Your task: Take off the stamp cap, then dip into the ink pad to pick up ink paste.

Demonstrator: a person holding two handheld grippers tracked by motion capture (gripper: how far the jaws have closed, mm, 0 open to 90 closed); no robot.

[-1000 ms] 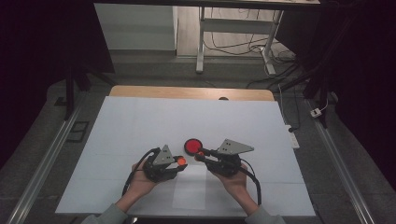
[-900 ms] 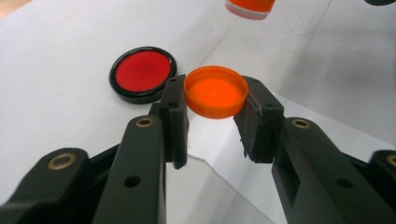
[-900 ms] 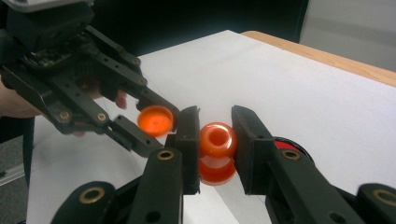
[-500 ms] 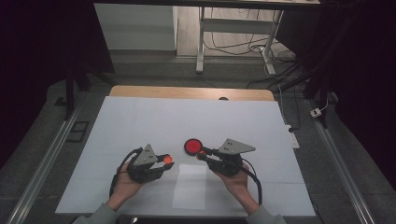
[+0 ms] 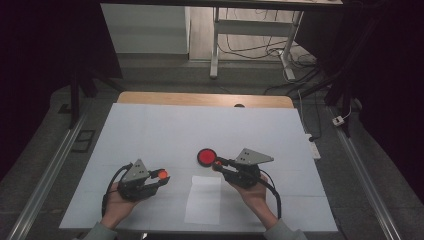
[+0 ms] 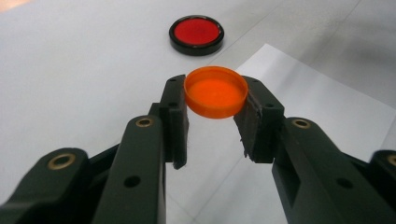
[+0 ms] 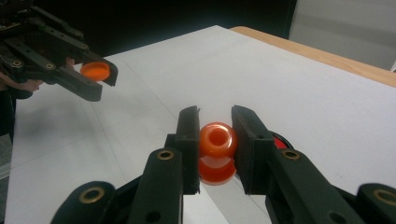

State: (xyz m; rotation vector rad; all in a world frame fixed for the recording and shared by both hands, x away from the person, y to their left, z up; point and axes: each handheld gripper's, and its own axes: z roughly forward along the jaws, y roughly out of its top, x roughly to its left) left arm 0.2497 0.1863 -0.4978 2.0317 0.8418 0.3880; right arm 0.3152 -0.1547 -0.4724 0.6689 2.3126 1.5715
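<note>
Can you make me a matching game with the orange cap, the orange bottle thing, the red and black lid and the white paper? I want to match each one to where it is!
Things:
1. orange cap
2. orange bottle
3. red and black lid
4. white paper

Places:
A. lying flat on the table, between the two hands
B. pinched in the left gripper
C. lying on the table just beyond the paper
D. pinched in the right gripper

Right pairs: 1-B, 2-D, 3-C, 4-A
</note>
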